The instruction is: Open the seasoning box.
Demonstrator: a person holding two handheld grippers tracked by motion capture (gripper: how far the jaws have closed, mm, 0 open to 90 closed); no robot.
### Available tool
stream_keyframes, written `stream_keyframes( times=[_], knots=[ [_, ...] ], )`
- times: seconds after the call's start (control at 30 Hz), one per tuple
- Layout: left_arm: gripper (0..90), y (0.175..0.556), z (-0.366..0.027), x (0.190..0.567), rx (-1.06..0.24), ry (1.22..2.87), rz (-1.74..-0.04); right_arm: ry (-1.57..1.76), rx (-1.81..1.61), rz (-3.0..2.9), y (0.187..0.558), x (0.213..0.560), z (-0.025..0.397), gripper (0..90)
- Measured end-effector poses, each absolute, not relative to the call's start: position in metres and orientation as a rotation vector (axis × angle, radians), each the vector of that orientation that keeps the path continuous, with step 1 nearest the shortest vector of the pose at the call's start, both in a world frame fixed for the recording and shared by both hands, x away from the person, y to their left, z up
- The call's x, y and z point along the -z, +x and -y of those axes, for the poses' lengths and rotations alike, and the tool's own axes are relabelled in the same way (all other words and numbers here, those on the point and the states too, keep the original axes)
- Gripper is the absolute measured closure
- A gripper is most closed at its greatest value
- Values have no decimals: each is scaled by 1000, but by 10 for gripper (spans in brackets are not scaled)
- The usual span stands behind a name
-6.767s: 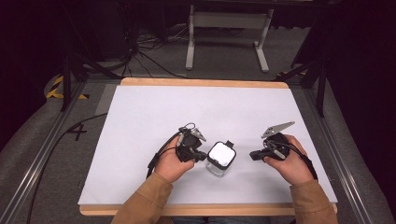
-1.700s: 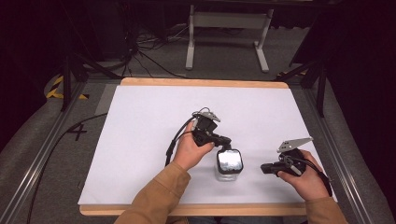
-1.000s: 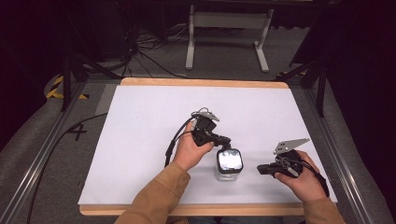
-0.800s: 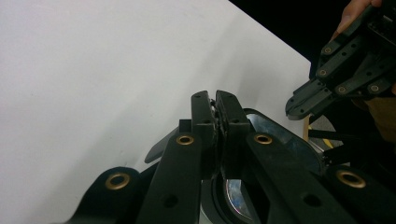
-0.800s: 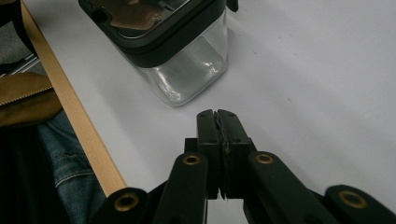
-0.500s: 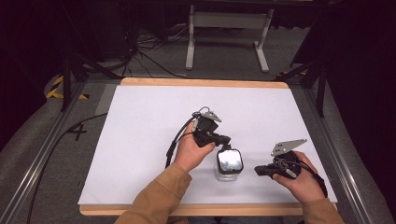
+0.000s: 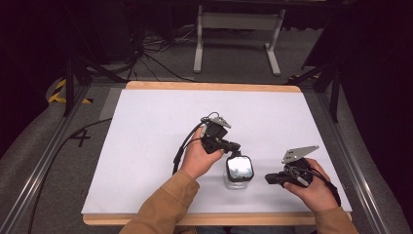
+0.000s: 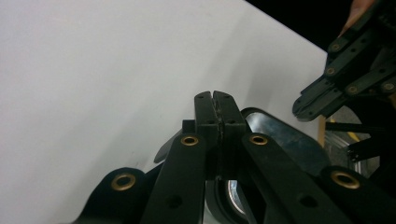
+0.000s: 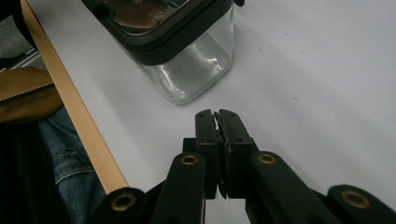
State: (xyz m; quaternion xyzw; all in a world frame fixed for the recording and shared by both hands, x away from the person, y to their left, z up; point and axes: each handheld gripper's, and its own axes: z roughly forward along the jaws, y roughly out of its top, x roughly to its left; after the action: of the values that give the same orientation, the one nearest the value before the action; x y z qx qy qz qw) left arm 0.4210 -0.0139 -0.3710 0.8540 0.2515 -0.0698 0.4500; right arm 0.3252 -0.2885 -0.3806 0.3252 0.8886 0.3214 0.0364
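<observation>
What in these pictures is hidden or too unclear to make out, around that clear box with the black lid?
- Left gripper view: most of the container is hidden behind the shut left gripper; whether the jaws touch the lid cannot be told.
- Right gripper view: the container's lid top is cut off by the upper edge.
- High view: glare on the lid hides any contents; the right gripper is too small to read its jaws.

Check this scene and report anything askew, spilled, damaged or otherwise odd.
Nothing stands out. The clear square container with a black-rimmed lid stands upright on the white table sheet, lid on, no spill around it. The left gripper sits at the lid's edge, jaws together; the right gripper rests beside the container, shut and apart from it.
</observation>
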Motion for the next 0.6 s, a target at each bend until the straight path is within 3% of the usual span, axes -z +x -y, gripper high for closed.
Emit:
stream_keyframes(
  times=[0.6],
  knots=[
    [900,421,15,372,146,2115,-629,918,-1042,-2725,320,376,277,896]
  ],
)
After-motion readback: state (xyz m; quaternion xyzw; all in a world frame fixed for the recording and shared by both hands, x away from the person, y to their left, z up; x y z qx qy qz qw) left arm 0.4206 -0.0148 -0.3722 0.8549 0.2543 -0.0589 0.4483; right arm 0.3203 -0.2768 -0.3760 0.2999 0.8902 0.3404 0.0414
